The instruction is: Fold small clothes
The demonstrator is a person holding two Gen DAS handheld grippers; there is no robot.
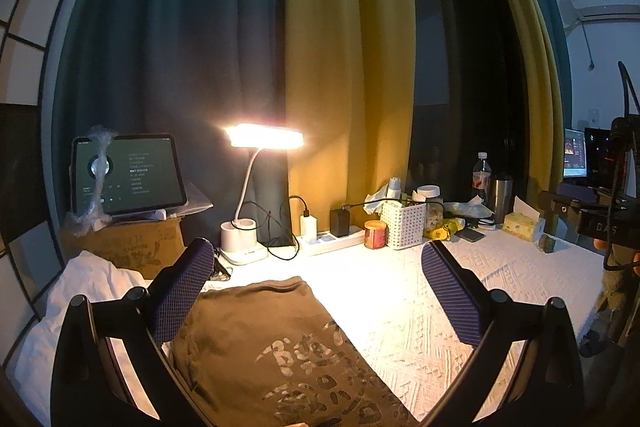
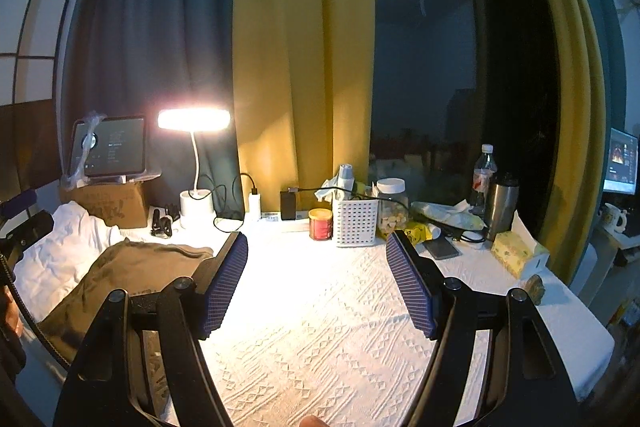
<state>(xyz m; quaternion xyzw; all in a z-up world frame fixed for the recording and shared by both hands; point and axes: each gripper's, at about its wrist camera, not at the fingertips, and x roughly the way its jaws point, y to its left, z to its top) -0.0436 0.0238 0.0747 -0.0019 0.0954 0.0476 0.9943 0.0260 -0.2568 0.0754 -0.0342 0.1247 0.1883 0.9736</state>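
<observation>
Both grippers are hanging wide open over the table and gripping nothing: we are holding the left gripper (image 1: 318,261) above the olive-brown printed T-shirt (image 1: 272,355), its fingers splayed to either side of the cloth, probably so we can drop onto an edge, while we are keeping the right gripper (image 2: 316,259) over a bare stretch of the white textured tablecloth (image 2: 320,347), well clear of the garment. That shirt is lying at the table's left side, partly resting on a rumpled white garment (image 1: 80,291), and looks at least partly folded, so we are judging that the white piece is waiting its turn. Farther back, the lit desk lamp (image 1: 262,139) is throwing light across the working area, which is likely why the middle is being kept free. Behind it the red tin (image 1: 375,234), white perforated basket (image 1: 403,223), tissue box (image 1: 520,225) and tablet (image 1: 128,173) are sitting pushed against the curtains (image 1: 348,67), out of the way.
</observation>
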